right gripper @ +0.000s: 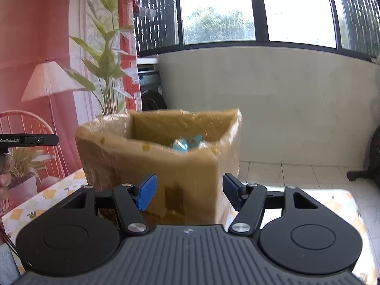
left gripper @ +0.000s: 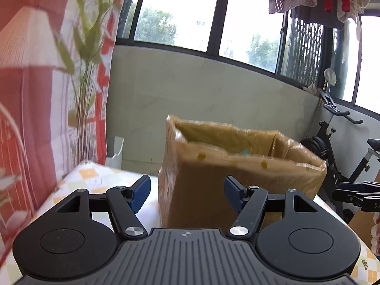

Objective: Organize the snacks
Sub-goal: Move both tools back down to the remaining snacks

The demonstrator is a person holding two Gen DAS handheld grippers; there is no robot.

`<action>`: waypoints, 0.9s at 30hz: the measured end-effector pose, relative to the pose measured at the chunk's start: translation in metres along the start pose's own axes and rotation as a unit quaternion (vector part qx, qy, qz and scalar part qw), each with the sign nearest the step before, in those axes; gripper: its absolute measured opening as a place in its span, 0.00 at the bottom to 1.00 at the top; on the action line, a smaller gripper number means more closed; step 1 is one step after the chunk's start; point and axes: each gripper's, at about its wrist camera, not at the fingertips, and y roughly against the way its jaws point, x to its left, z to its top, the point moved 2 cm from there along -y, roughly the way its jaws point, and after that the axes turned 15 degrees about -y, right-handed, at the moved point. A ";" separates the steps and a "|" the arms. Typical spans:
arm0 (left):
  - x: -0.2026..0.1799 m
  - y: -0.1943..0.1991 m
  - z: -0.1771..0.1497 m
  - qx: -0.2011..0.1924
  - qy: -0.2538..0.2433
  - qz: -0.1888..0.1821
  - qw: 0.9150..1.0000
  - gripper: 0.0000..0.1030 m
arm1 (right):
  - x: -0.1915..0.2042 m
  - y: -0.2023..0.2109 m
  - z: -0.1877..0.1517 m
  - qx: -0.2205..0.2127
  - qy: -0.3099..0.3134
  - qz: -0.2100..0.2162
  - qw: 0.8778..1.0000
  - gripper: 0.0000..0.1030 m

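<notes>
An open brown cardboard box [left gripper: 237, 166] wrapped in glossy tape stands on a table with a checked cloth [left gripper: 95, 178]. My left gripper [left gripper: 187, 196] is open just in front of the box's near wall, with nothing between its blue pads. In the right wrist view the same box [right gripper: 154, 163] holds a light blue snack packet [right gripper: 184, 143] that peeks over its rim. My right gripper [right gripper: 188, 194] is also open and empty, close to the box's near corner. The other gripper's black body [right gripper: 28, 140] shows at the left edge.
A red printed backdrop [left gripper: 28, 95] with a lamp and plants hangs on the left. An exercise bike [left gripper: 344, 154] stands to the right of the box. Behind are a low grey wall [right gripper: 285, 99], windows, hanging laundry and a washing machine [right gripper: 149, 90].
</notes>
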 end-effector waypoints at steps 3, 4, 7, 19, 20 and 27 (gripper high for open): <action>0.000 -0.002 -0.012 0.017 0.000 0.002 1.000 0.68 | -0.005 -0.003 -0.012 0.012 -0.007 -0.007 1.000 0.63; 0.000 -0.003 -0.015 0.022 0.002 0.002 1.000 0.68 | -0.007 -0.004 -0.016 0.015 -0.010 -0.009 1.000 0.63; -0.001 -0.006 -0.025 0.034 0.006 0.004 0.999 0.68 | -0.011 -0.007 -0.027 0.027 -0.009 -0.014 1.000 0.63; -0.002 -0.022 -0.049 0.069 0.002 0.007 0.998 0.68 | -0.030 -0.015 -0.059 0.060 -0.009 -0.039 0.997 0.63; -0.002 -0.024 -0.051 0.071 0.003 0.007 0.997 0.68 | -0.031 -0.016 -0.062 0.061 -0.006 -0.042 0.997 0.63; -0.007 -0.027 -0.066 0.092 0.006 0.006 0.996 0.68 | -0.048 -0.022 -0.085 0.088 -0.002 -0.066 0.994 0.63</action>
